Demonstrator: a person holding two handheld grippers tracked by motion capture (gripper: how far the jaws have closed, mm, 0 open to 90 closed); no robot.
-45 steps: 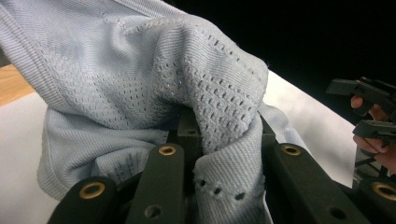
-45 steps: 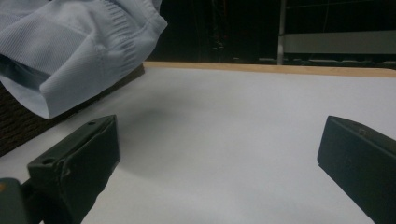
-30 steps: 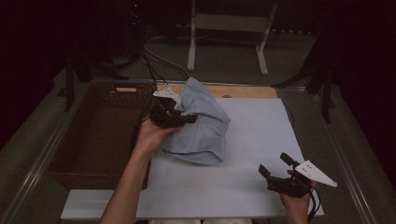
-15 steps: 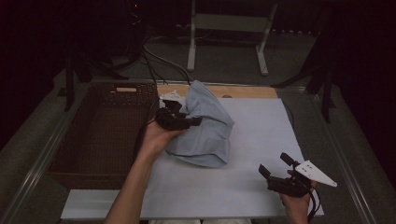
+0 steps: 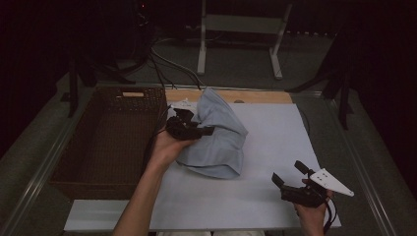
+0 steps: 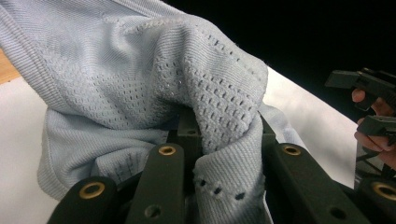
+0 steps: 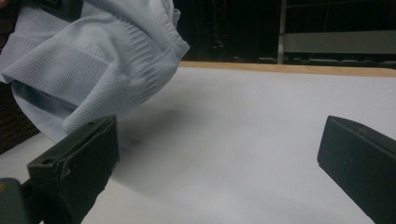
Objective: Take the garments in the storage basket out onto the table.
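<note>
A light blue knitted garment (image 5: 219, 132) hangs bunched over the white table sheet (image 5: 275, 132), lifted at its left side. My left gripper (image 5: 204, 131) is shut on the cloth; in the left gripper view the blue garment (image 6: 154, 88) is pinched between the jaws and drapes over them. My right gripper (image 5: 290, 173) stands open near the front right of the sheet, with nothing between its fingers. In the right gripper view the garment (image 7: 88, 60) hangs at the upper left, beyond the wide-apart fingers (image 7: 74, 168).
A dark wicker basket (image 5: 105, 142) stands to the left of the sheet, right beside the left hand. A wooden strip (image 5: 255, 96) runs along the table's far edge. Cables and a metal stand (image 5: 236, 39) lie on the floor beyond.
My left gripper has carried the garment slightly toward the right and front, away from the basket. The right gripper has stayed in place.
</note>
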